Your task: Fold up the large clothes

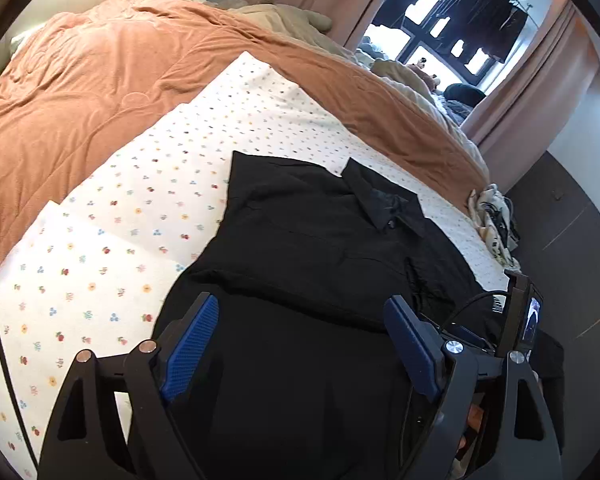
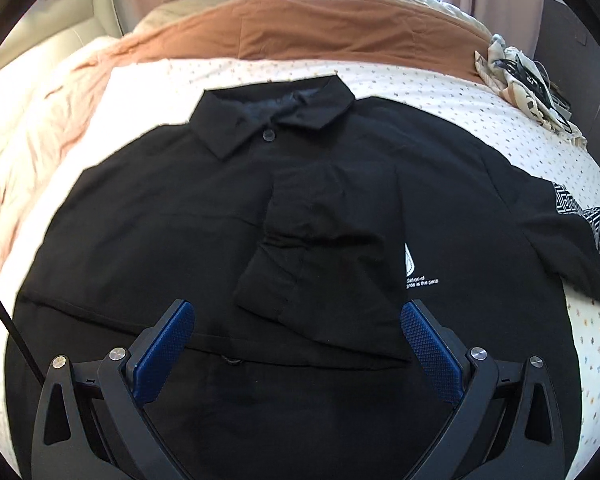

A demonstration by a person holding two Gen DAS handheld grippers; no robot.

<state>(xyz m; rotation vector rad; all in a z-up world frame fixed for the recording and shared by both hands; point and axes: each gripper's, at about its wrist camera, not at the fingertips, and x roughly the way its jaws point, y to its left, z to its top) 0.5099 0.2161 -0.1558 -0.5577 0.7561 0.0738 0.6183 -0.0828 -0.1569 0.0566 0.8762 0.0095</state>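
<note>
The black collared shirt [image 2: 172, 216] lies flat on the bed's floral sheet [image 1: 100, 264], one sleeve folded inward; left gripper [image 1: 300, 340] and right gripper [image 2: 298, 344] hover released, holding nothing; a single-layer pinch could drag that sleeve loose.

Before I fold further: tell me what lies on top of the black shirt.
One sleeve is folded in across the black shirt, below the collar. What that flap hides underneath cannot be seen. Neither the left gripper nor the right gripper touches the cloth.
</note>
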